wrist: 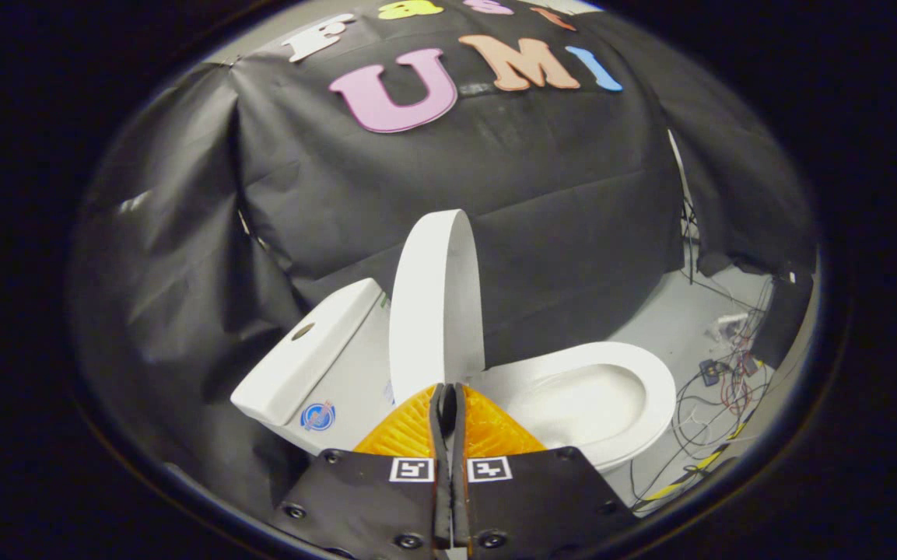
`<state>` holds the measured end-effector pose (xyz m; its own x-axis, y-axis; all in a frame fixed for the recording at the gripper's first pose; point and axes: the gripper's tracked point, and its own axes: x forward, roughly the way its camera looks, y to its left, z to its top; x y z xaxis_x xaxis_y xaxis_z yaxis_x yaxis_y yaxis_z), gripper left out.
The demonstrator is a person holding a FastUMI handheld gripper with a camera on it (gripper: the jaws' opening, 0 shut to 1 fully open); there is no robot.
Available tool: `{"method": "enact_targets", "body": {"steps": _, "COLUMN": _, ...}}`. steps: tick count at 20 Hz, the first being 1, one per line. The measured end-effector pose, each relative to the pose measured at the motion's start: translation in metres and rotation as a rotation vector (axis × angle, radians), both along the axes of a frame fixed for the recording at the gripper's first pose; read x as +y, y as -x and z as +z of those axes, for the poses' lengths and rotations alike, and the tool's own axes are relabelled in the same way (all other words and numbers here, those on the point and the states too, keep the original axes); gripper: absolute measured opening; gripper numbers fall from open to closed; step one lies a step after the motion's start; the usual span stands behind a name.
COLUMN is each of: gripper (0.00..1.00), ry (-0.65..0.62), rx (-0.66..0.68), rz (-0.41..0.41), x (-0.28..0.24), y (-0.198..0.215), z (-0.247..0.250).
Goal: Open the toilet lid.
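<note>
A white toilet stands just ahead of my fingers. Its lid [436, 303] is raised upright, leaning toward the tank [316, 350] on the left. The seat [654, 377] lies flat around the open bowl [580, 404], to the right of the lid. My gripper [448, 393] is shut, its two fingers pressed together with nothing between them. The fingertips sit right at the bottom edge of the upright lid, near the hinge; whether they touch it I cannot tell.
Black cloth walls close in behind and to the left of the toilet. A tangle of cables and small electronics [720, 365] lies on the grey floor [674, 319] to the right of the bowl.
</note>
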<state>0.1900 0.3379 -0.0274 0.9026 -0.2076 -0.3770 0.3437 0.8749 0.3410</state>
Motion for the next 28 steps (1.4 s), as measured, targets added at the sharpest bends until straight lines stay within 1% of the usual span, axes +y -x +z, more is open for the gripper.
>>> {"method": "enact_targets", "body": {"steps": 4, "gripper": 0.02, "ry": 0.034, "rx": -0.011, "rz": 0.018, "x": 0.021, "y": -0.012, "z": 0.006}}
{"method": "enact_targets", "body": {"steps": 7, "gripper": 0.02, "ry": 0.099, "rx": 0.008, "rz": 0.031, "x": 0.032, "y": -0.017, "z": 0.009}}
{"method": "enact_targets", "body": {"steps": 13, "gripper": 0.02, "ry": 0.169, "rx": 0.018, "rz": 0.052, "x": 0.061, "y": -0.032, "z": 0.012}}
{"method": "enact_targets", "body": {"steps": 16, "gripper": 0.01, "ry": 0.220, "rx": 0.027, "rz": 0.040, "x": 0.068, "y": -0.035, "z": 0.013}}
{"method": "enact_targets", "body": {"steps": 18, "gripper": 0.02, "ry": 0.223, "rx": 0.023, "rz": 0.032, "x": 0.074, "y": -0.038, "z": 0.012}}
{"method": "enact_targets", "body": {"steps": 24, "gripper": 0.02, "ry": 0.280, "rx": 0.025, "rz": 0.069, "x": 0.101, "y": -0.050, "z": 0.011}}
{"method": "enact_targets", "body": {"steps": 28, "gripper": 0.02, "ry": 0.305, "rx": 0.010, "rz": 0.053, "x": 0.108, "y": -0.054, "z": 0.009}}
